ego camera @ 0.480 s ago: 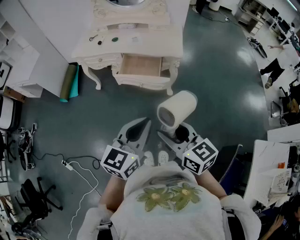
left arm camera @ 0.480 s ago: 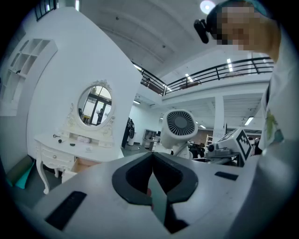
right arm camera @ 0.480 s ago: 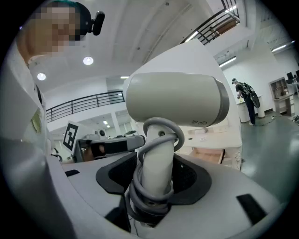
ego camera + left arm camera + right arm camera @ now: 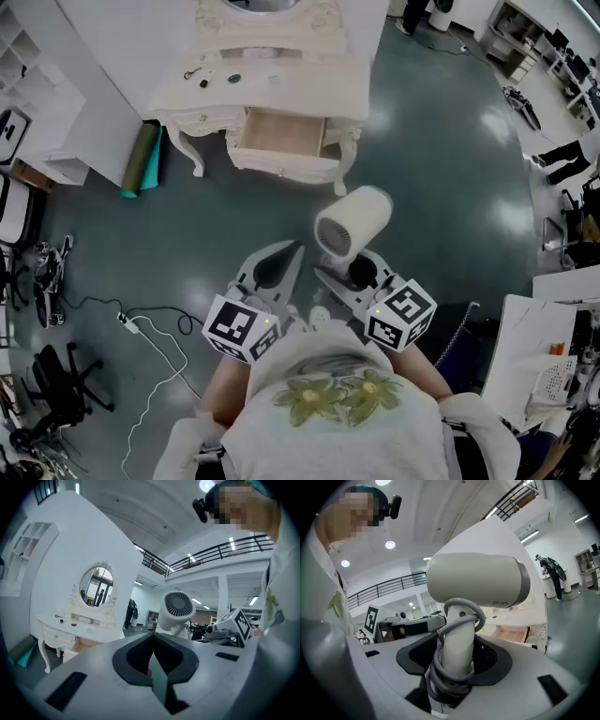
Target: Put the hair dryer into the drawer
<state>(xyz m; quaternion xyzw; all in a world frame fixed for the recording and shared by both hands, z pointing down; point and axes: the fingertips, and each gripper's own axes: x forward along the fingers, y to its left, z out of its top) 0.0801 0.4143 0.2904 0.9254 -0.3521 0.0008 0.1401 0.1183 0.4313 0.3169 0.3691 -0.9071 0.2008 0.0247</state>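
I'm holding the dryer (image 4: pixel 354 221) by its handle in my right gripper (image 4: pixel 354 270), handle standing upright between the fingers; the open drawer (image 4: pixel 281 133) is lying ahead, slightly leftward (left gripper (image 4: pixel 292 251) closed, empty).

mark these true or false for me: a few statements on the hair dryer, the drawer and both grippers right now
1. The right gripper is shut on the handle of the white hair dryer, with grey cord wound round that handle. True.
2. The left gripper holds the cord. False: its jaws are together with nothing between them.
3. The pale wooden drawer of the white dressing table stands pulled open. True.
4. The hair dryer lies in the drawer. False: it is held up over the floor, apart from the table.
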